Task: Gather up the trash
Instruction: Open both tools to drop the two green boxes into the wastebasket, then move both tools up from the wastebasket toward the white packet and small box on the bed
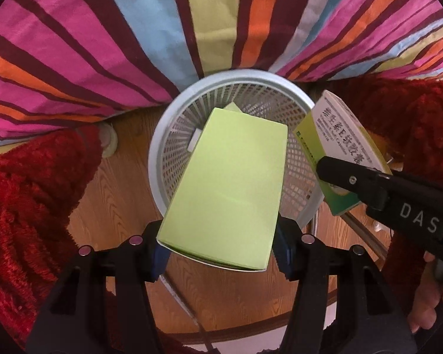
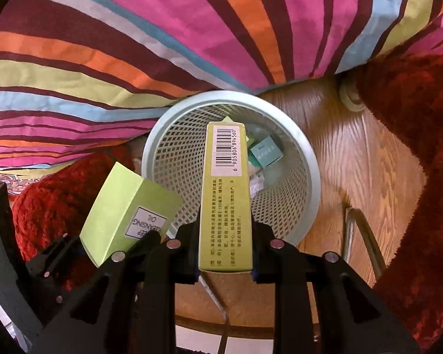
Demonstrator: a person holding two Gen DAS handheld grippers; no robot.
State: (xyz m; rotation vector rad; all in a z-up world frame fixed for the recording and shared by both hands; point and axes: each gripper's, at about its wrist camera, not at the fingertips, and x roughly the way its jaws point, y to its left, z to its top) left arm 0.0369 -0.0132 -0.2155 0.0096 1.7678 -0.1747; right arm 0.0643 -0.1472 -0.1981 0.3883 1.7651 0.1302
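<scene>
A white mesh wastebasket point(image 1: 162, 135) stands on the wood floor against a striped bedcover; it also shows in the right wrist view point(image 2: 310, 159). My left gripper point(image 1: 220, 250) is shut on a plain light-green box point(image 1: 224, 188), held over the basket's opening. The same box point(image 2: 124, 212), labelled "cleansing oil", shows at the left of the right wrist view. My right gripper point(image 2: 225, 250) is shut on a narrow yellow-green medicine box point(image 2: 226, 194) with a barcode, pointing into the basket. That box point(image 1: 336, 135) shows at the basket's right rim in the left wrist view. Small boxes and crumpled paper point(image 2: 265, 150) lie inside.
A striped bedcover point(image 1: 103, 44) hangs behind the basket. Red shaggy rugs point(image 1: 23, 194) lie on both sides on the wood floor point(image 1: 124, 183). A round furniture foot point(image 2: 351, 97) sits on the floor to the right. A metal frame point(image 2: 366, 239) crosses the floor nearby.
</scene>
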